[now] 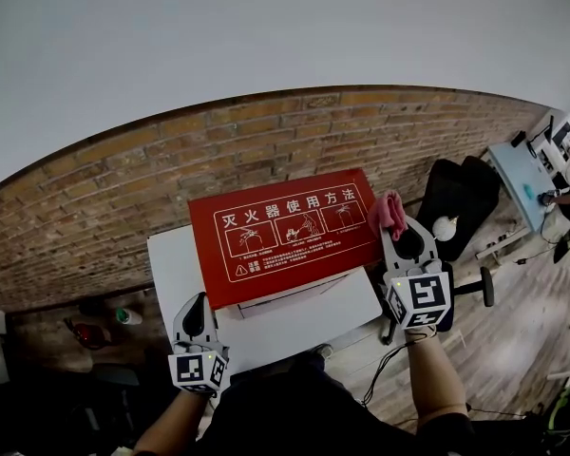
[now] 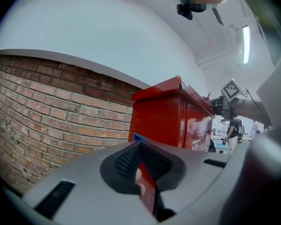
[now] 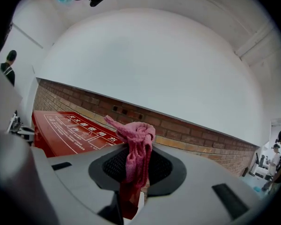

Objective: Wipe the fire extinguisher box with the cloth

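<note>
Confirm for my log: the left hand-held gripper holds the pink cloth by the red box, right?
No. The right hand-held gripper holds the pink cloth by the red box; the right gripper view shows it clamped between the jaws.

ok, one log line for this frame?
right tool: shut on pink cloth | cloth at right edge of red fire extinguisher box, contact unclear | left tool: shut, empty, clear of box

The red fire extinguisher box (image 1: 290,231) lid reads 灭火器使用方法 in white.
</note>
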The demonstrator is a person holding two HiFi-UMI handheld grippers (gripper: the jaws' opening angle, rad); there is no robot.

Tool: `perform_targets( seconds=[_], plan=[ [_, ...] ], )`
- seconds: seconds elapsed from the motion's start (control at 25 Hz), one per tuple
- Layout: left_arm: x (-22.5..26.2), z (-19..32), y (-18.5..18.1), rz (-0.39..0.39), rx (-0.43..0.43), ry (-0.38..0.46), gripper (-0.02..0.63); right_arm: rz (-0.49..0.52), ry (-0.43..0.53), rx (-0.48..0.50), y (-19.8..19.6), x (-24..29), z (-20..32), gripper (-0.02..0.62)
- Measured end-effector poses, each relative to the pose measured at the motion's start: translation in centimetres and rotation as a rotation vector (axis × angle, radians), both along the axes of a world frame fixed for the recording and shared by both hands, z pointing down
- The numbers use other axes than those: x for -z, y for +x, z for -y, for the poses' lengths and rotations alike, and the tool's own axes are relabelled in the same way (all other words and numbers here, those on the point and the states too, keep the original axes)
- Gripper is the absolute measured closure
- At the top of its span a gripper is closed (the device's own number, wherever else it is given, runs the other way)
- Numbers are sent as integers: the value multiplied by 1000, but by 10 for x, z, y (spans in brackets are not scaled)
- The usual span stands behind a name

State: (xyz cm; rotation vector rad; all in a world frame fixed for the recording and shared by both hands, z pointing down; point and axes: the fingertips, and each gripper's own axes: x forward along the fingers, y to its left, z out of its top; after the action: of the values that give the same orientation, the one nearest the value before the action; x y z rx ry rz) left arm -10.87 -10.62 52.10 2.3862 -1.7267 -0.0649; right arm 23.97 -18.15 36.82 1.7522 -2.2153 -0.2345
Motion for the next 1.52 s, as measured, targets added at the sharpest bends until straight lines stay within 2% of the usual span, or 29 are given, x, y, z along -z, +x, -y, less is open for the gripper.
perform_targets(
  seconds=[0.28, 0.6, 0.84, 1.32, 1.52],
  plan=[
    [-2, -2, -7, -2, 12, 2, 588, -13, -12, -24, 1, 1, 13, 497],
    [-3, -5, -13, -3, 15, -1, 588, -41, -11, -29, -22, 0, 9, 497],
    [-3, -4, -19, -1, 15, -6, 588, -62, -34, -39, -24, 1, 9, 497],
    [-6, -10, -31, 7, 5, -3, 588, -250, -118, 70, -67, -3, -3, 497],
    [-6, -10, -35, 10, 7, -9, 588, -281, -134, 97, -75, -3, -4, 497]
  ],
)
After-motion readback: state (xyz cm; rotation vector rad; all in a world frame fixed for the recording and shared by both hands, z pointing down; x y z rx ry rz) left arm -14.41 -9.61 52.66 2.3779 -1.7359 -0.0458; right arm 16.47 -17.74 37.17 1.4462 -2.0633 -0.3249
